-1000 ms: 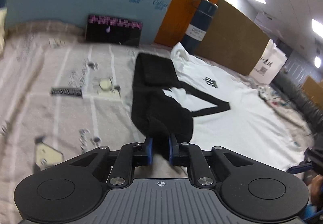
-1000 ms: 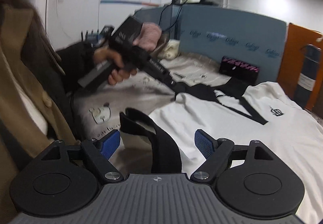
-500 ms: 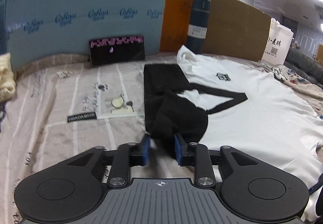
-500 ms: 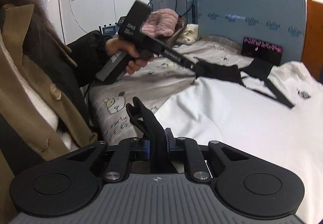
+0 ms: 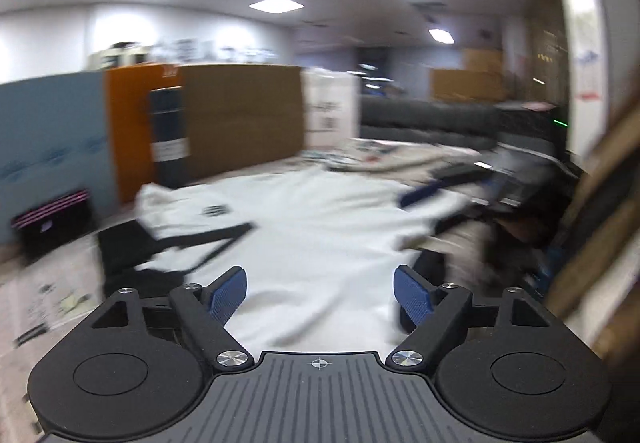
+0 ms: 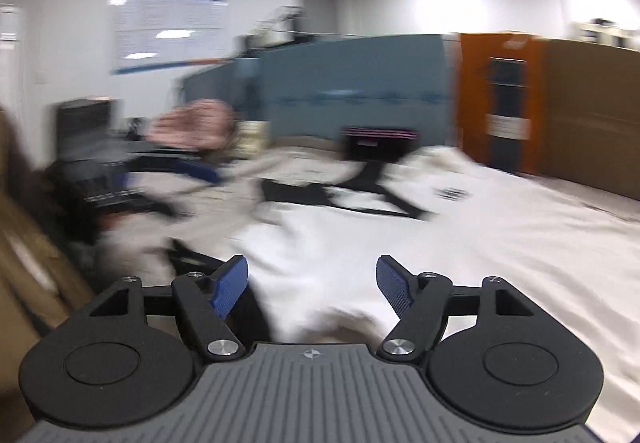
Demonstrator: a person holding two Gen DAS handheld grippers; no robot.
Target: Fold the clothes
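Note:
A white T-shirt [image 5: 320, 227] with black sleeves lies spread on the bed. In the left wrist view my left gripper [image 5: 320, 291] hovers over the shirt, its jaws opening with nothing between the blue pads. One black sleeve [image 5: 120, 247] lies folded onto the shirt's left side. In the right wrist view my right gripper [image 6: 312, 283] is also opening, with nothing pinched between its pads. The other black sleeve [image 6: 192, 259] lies loose by its left finger. Both views are blurred. The left gripper [image 6: 200, 171] shows faintly far left, the right gripper [image 5: 424, 191] far right.
A blue partition [image 6: 352, 83], an orange panel [image 6: 472, 99] and cardboard sheets [image 5: 240, 115] stand behind the bed. A dark flask [image 5: 168, 139] and a black box with pink stripes [image 6: 376, 143] sit at the back. A person's brown coat [image 6: 24, 243] is close on the left.
Both grippers were shut on black sleeves half a second ago and have let them go, jaws now wide. The left view has swung right across the shirt; the right gripper has moved sideways.

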